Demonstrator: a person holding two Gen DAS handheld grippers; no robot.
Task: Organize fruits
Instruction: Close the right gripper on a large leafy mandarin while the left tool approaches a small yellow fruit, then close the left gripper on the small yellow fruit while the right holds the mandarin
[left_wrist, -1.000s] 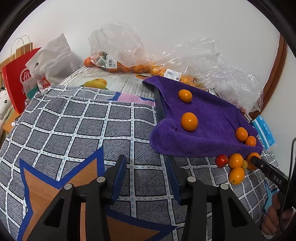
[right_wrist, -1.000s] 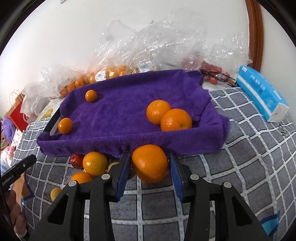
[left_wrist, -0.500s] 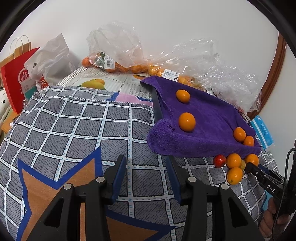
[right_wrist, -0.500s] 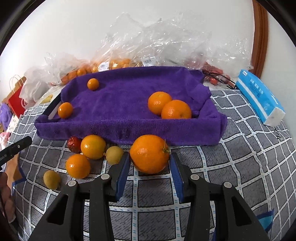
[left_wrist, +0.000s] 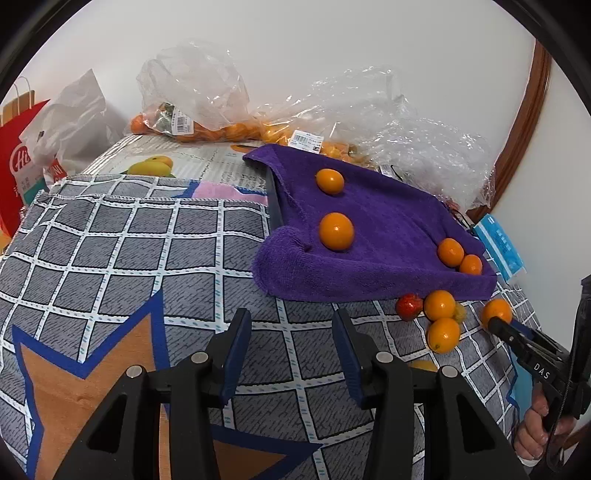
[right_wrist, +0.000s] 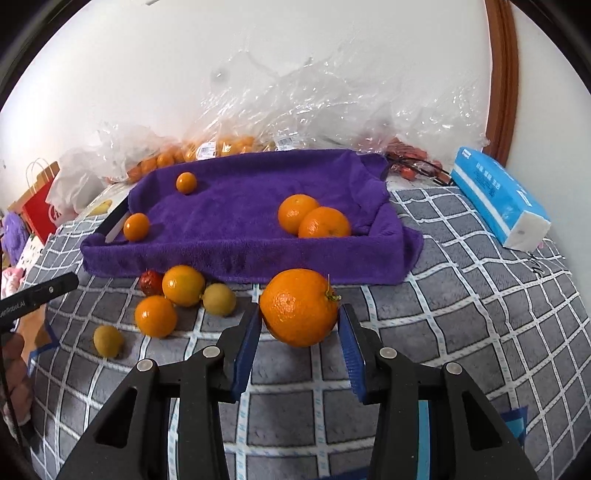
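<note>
- right gripper (right_wrist: 300, 325): jaws pinching 1 large orange (right_wrist: 298, 306), centre frame, in front of the purple towel (right_wrist: 236, 221)
- towel holds 4 oranges
- left gripper (left_wrist: 291, 350): jaws spread, nothing between
- 5 loose fruits, lower left: 2 orange, 2 yellow-green, 1 red

Big orange (right_wrist: 299, 307): bright orange w/ green stem nub. Towel (right_wrist: 236, 221): deep purple, plain. Cloth (left_wrist: 122, 243) under it all: grey squares w/ white dashed grid, plus orange star edged in blue. Right gripper (right_wrist: 301, 332): black frame, blue pads (right_wrist: 246, 349). Loose fruit nr towel: orange ones, one red (right_wrist: 150, 282), two yellow-green (right_wrist: 219, 299). Tissue pack (right_wrist: 496, 205): blue & white. Paper bag (left_wrist: 18, 166): red w/ white lettering.
</note>
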